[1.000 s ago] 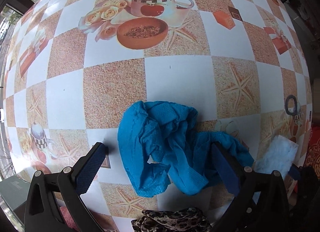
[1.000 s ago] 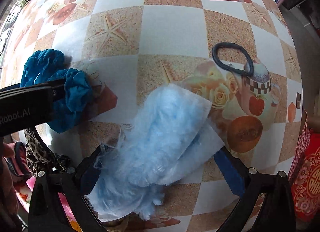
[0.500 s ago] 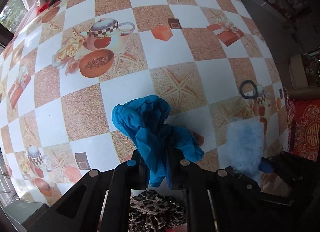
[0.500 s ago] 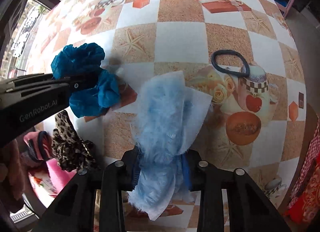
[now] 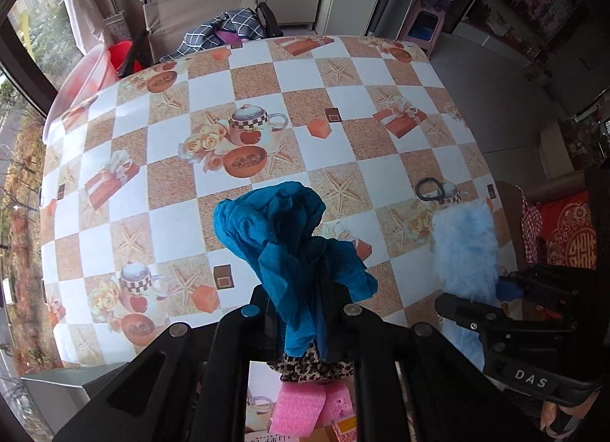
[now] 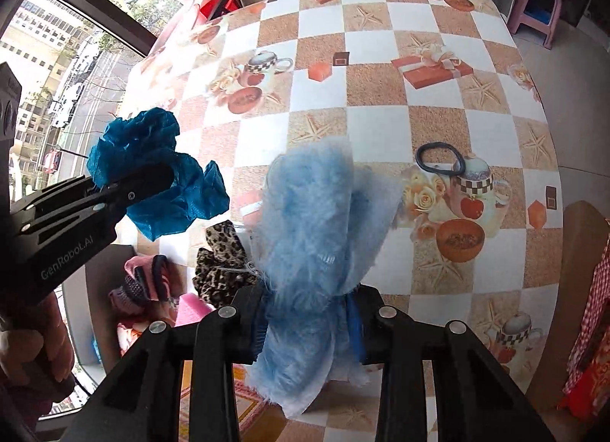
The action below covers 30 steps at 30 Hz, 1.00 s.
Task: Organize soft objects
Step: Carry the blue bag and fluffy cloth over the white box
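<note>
The fingertips of both grippers are buried in fabric, so the pads themselves cannot be made out in either wrist view, and the lower ends of both cloths are cut off behind the black gripper frames. Below the near edge of the worktop (image 5: pixel 381 144) a leopard-print cloth (image 6: pixel 221 262) and a pink foam piece (image 5: pixel 309 407) show only in part, screened by the left gripper; a pink and dark knitted item (image 6: pixel 145 285) beside them is too blurred to identify.

The left gripper (image 5: pixel 301 312) has its fingers drawn together on the teal cloth (image 5: pixel 282 236), which stands up out of the grip and is raised off the worktop (the right wrist view shows it hanging in the air over the worktop's near left edge). The cloth is crumpled into bunched folds, with a fine dotted weave and a loose flap trailing to the right.

The right gripper (image 6: pixel 309 320) has its fingers clamped on the pale blue fluffy cloth (image 6: pixel 320 236), pinching it at a narrow waist so that it fans out above and below the fingers. It too is lifted clear of the worktop. Its face is long, fuzzy pile; a thin whitish backing shows along its right edge and at its bottom corner, with frayed threads at the left.

A black hair tie (image 6: pixel 438 159) lies flat on the worktop, beyond and to the right of the fluffy cloth, touching a printed teapot in the checked tablecloth pattern.
</note>
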{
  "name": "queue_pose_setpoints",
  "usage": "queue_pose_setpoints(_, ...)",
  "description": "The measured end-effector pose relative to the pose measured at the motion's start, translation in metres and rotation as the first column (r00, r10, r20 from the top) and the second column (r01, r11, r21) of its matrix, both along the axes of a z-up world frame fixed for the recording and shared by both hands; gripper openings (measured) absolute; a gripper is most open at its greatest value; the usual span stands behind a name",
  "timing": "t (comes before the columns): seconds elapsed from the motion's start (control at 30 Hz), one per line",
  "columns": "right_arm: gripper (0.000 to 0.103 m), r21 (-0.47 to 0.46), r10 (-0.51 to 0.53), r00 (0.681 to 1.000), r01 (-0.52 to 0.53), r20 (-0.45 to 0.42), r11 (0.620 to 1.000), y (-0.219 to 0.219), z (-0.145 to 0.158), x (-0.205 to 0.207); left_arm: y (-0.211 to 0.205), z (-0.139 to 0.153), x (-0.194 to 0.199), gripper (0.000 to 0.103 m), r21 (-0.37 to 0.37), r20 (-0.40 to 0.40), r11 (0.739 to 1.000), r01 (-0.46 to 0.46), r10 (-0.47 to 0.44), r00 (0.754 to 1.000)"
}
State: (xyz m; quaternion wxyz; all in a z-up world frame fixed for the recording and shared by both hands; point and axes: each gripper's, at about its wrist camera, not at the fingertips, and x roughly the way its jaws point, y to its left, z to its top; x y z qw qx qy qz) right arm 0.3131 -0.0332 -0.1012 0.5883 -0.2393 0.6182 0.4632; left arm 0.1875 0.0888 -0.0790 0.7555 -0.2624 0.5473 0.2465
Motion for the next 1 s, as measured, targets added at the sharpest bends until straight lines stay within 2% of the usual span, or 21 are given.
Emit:
queue_pose_setpoints(0.43, 0.036, 0.062, 0.055, 0.998, -0.055, 0.000, 0.997, -0.006, 0.058, -0.066, -0.033, 0.050, -0.088, 0.013, 0.020, 0.056, 0.999, -0.030, 0.028, 0.998)
queue_pose_setpoints(0.7, 0.036, 0.079, 0.036, 0.999, -0.036, 0.005, 0.996, -0.035, 0.088, -0.097, -0.067, 0.060, -0.131, 0.013, 0.002, 0.063, 1.000, 0.016, -0.016, 0.998)
queue_pose_setpoints(1.0, 0.036, 0.038, 0.014, 1.000, -0.014, 0.003, 0.999, -0.073, 0.094, -0.128, -0.109, 0.058, -0.168, 0.013, -0.021, 0.048, 0.994, 0.109, -0.108, 0.993)
